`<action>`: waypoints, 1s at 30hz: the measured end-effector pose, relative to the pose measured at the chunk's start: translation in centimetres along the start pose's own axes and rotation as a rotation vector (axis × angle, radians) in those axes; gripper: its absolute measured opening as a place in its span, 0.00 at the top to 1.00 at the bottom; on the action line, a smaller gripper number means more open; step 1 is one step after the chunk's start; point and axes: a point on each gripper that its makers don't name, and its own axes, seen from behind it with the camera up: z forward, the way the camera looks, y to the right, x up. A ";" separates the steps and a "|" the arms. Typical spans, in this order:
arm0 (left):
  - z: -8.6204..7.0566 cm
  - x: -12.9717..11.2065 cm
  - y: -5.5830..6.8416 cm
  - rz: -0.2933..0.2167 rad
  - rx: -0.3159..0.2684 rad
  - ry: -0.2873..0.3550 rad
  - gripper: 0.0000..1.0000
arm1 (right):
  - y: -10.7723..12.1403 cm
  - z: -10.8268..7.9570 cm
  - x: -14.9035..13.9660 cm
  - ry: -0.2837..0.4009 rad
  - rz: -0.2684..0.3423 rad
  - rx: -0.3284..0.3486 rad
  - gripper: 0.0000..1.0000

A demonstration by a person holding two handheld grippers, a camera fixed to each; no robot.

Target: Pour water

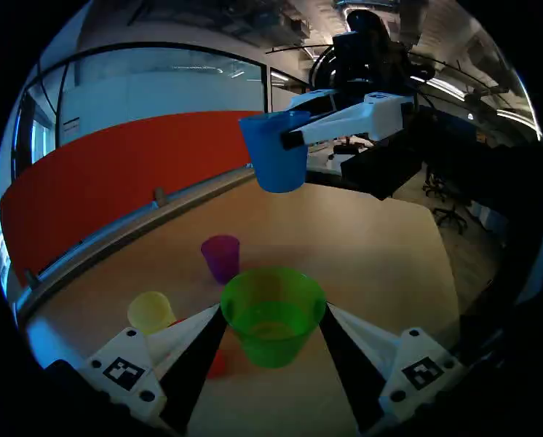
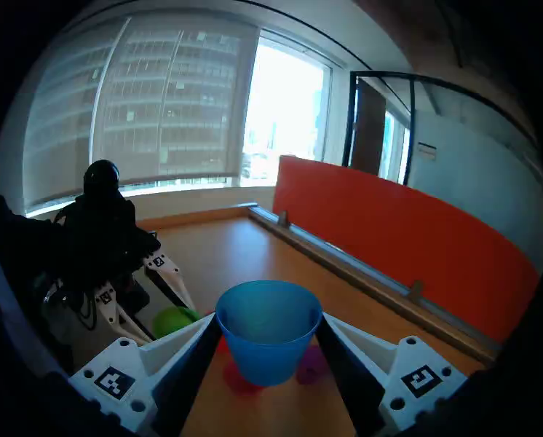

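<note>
The room was an office, with a long wooden table (image 1: 373, 240) under my hands, an orange partition (image 1: 126, 175) along its far edge and a glass wall (image 1: 162, 91) above that. In the right gripper view a wide window (image 2: 286, 109) with blinds stood bright beyond the table's end. My left gripper (image 1: 273, 312) was closed partway, its two fingers pressing on either side of a green cup (image 1: 273, 331) that sat upright between them, mouth up. Something pale showed at the cup's bottom, but I could not tell whether it was water, nor whether the cup rested on the table or hung just above it. My right gripper (image 2: 268, 320) was likewise narrowed around a blue cup (image 2: 268, 342), both fingers against its wall, the cup upright with its mouth open to the camera. In the left gripper view the blue cup hung in the air well above the table, higher than the green one and farther off. A purple cup (image 1: 221, 257) stood on the table just behind the green cup to the left, and a yellow cup (image 1: 151, 312) stood farther left, near my left finger. A red thing (image 1: 217, 364) lay low between that finger and the green cup, mostly hidden, so I could not say what it was. In the right gripper view my own body (image 2: 100, 218) was a dark shape at the left, with the green cup low in front of it.
</note>
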 end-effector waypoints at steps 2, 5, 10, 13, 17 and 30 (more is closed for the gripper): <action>0.2 -0.5 0.1 0.002 -0.002 -0.018 0.13 | 0.1 0.1 -0.5 -0.013 0.003 0.002 0.09; 0.5 -1.3 0.2 0.005 -0.006 -0.042 0.13 | 0.2 0.3 -1.2 -0.031 0.010 0.006 0.08; 1.0 -2.8 0.6 0.003 -0.018 -0.082 0.12 | 0.5 0.5 -2.5 -0.066 0.018 0.006 0.08; 1.2 -3.4 0.7 0.004 -0.021 -0.100 0.12 | 0.8 0.7 -3.1 -0.087 0.019 0.003 0.08; 1.4 -4.0 0.6 -0.002 -0.025 -0.121 0.12 | 1.1 1.0 -4.1 -0.107 0.024 0.002 0.08; 2.3 -5.7 0.7 -0.023 -0.046 -0.169 0.11 | 2.5 1.9 -7.5 -0.160 0.042 0.002 0.08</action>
